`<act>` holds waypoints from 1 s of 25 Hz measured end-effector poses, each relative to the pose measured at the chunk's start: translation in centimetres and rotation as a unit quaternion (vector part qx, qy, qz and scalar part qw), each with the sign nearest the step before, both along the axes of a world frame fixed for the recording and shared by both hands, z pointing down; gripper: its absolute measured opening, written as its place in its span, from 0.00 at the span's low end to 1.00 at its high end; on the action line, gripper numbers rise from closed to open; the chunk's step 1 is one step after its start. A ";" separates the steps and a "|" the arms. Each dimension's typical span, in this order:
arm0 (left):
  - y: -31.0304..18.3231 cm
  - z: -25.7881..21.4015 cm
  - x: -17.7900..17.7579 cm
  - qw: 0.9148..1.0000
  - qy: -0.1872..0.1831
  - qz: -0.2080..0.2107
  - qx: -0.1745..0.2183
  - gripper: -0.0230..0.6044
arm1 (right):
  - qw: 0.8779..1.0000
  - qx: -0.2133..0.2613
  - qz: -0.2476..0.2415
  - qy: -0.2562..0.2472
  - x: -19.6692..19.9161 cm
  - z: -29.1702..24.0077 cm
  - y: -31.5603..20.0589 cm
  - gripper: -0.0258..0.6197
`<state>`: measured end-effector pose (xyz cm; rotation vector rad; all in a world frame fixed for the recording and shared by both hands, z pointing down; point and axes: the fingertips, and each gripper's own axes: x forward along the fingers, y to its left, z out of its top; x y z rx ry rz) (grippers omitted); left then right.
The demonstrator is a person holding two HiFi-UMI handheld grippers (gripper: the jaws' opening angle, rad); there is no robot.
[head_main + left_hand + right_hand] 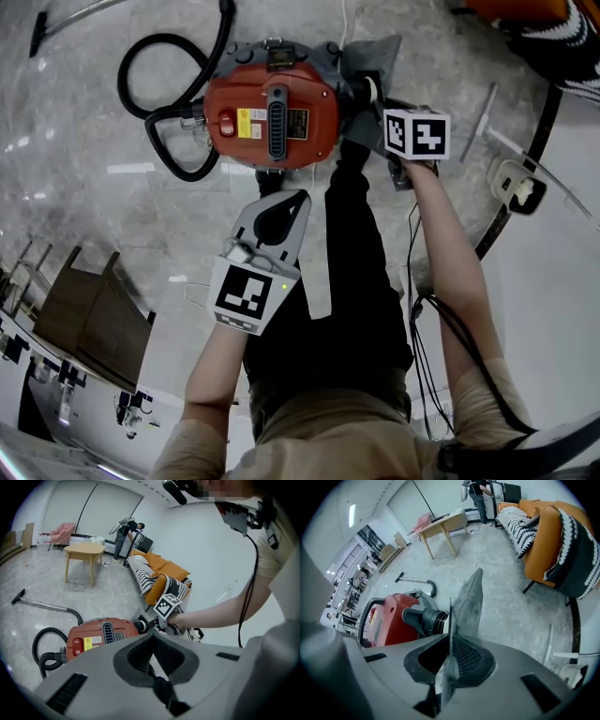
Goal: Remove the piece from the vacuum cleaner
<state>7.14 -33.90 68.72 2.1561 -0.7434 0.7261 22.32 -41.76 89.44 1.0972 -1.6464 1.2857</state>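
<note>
**Right gripper pinching the grey piece, left one shut on nothing**

Going left to right in the head view: the black hose (141,80) looped over the floor (94,197) at the far left and ran into the red vacuum (272,112), which sat top centre.

Just below the vacuum, the left gripper (295,199) pointed up at its near side. It was close, but I couldn't see any contact. In the left gripper view the two pads were pressed flat against each other with nothing between them, so it was closed and empty. The vacuum lay beyond the tips, apart from them.

Then the piece (469,604), a thin, flat grey sheet at the vacuum's right end. The right gripper (450,641) had its jaws clamped on the sheet's lower part. In the right gripper view the sheet ran edge-on straight through the narrow gap between the pads and stuck up well past the tips. So the piece was right in the bite, with both pads on it.

The vacuum's round black port (429,618) stood just left of the sheet in that view. They were very near each other, but I couldn't tell if they touched.

Further right there was an orange sofa (539,541), well apart from all of it.
</note>
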 end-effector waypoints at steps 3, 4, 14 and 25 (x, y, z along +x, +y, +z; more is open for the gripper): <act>0.1 0.1 0.1 1.000 -0.001 0.002 -0.003 0.04 | 0.996 0.043 -0.067 0.047 0.0 -0.1 0.2 0.10; 0.1 0.2 0.2 1.000 -0.001 0.003 -0.004 0.04 | 0.989 0.063 -0.110 0.075 -0.1 -0.1 0.4 0.10; 1.1 0.5 0.3 1.000 0.001 0.008 -0.011 0.04 | 0.974 0.109 -0.164 0.111 0.1 0.3 0.8 0.10; 1.1 0.4 0.4 1.000 0.003 0.006 -0.009 0.04 | 0.938 -0.028 0.306 -0.158 0.8 0.2 0.5 0.10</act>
